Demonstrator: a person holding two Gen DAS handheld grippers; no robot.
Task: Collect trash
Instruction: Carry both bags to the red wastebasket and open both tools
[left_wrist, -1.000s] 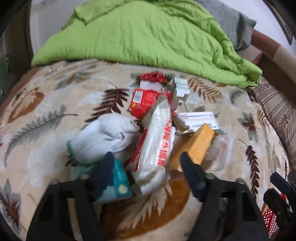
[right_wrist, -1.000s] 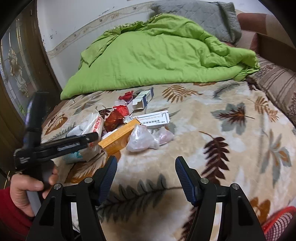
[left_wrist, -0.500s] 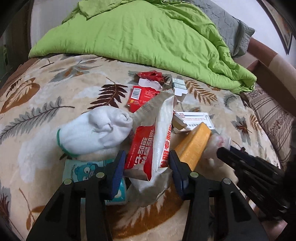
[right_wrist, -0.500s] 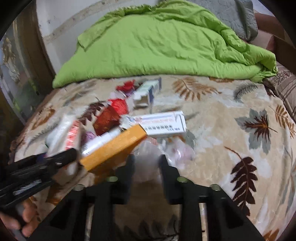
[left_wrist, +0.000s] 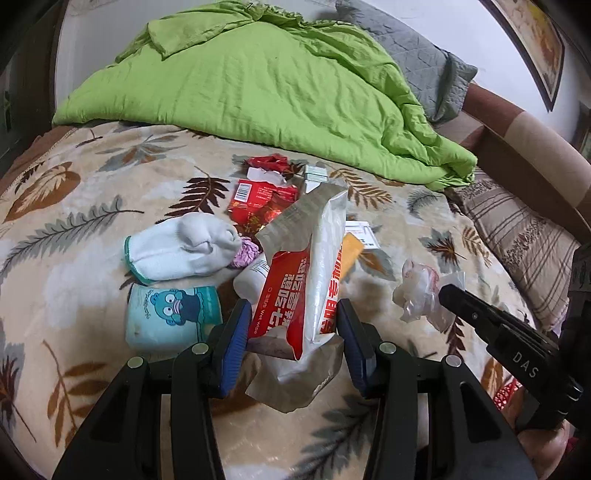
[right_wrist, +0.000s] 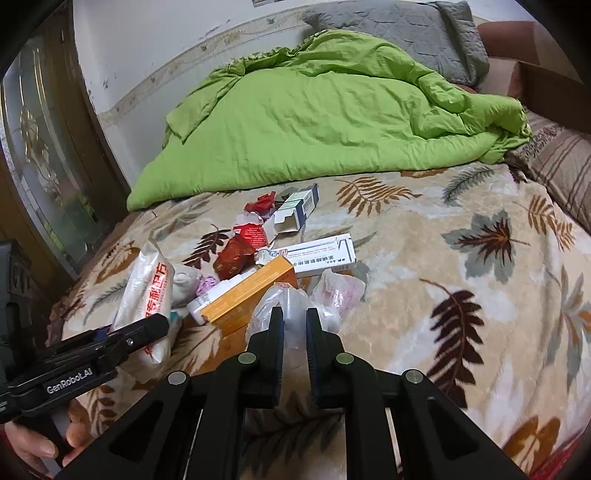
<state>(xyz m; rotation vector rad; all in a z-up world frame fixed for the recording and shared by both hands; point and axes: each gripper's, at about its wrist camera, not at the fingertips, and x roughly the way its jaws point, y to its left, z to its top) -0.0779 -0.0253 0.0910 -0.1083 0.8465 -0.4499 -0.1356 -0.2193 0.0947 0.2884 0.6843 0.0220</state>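
Left wrist view: the left gripper (left_wrist: 291, 343) squeezes a red and white wet wipe pack (left_wrist: 301, 284) between its blue pads, partly closed, and the pack is lifted off the leaf blanket (left_wrist: 74, 229). A white sock (left_wrist: 181, 251) and a blue tissue pack (left_wrist: 173, 314) lie to its left. A crumpled clear plastic bag (left_wrist: 421, 291) lies to the right.

Right wrist view: the right gripper (right_wrist: 295, 325) is closing, almost shut, with the plastic bag (right_wrist: 291, 302) pinched between its pads. An orange box (right_wrist: 247, 299) lies just beside the bag, and a white box (right_wrist: 321, 254) behind it.
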